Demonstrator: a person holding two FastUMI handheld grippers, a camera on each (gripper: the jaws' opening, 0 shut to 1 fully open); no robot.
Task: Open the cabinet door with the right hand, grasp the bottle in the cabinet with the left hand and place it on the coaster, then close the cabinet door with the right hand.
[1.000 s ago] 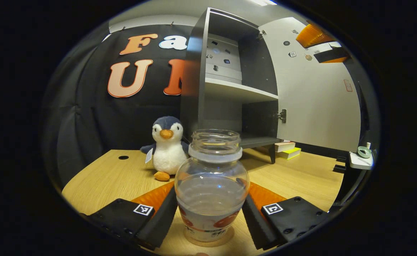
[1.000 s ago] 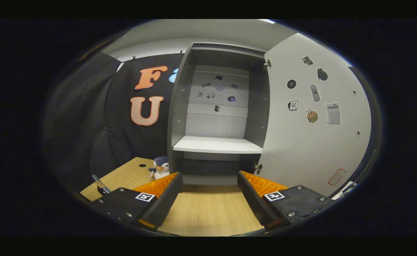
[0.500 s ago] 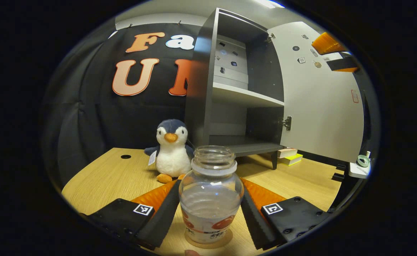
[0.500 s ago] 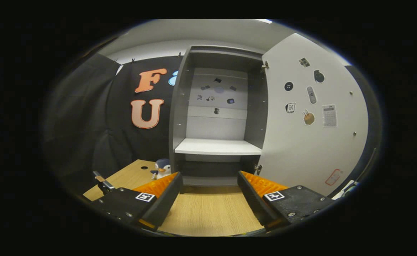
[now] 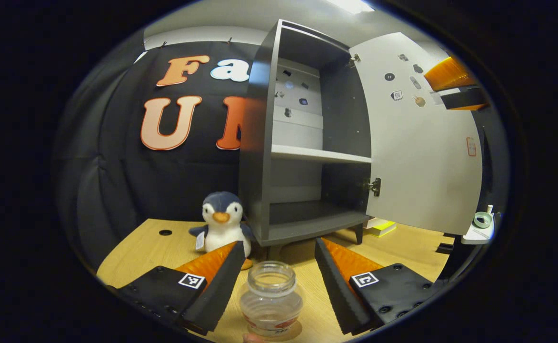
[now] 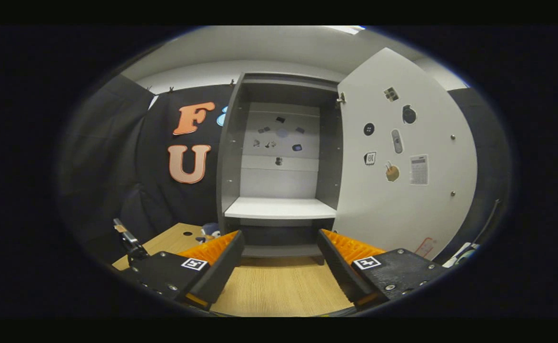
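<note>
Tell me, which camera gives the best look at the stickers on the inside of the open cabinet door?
The right gripper view. It faces the open cabinet door almost squarely, so the stickers spread out clearly across it. In the left gripper view the door is seen at a slant; its stickers look small and bunched near the top.

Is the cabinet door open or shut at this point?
Open. The cabinet door stands swung out to the right on its hinges, and the cabinet shelves show bare inside.
</note>
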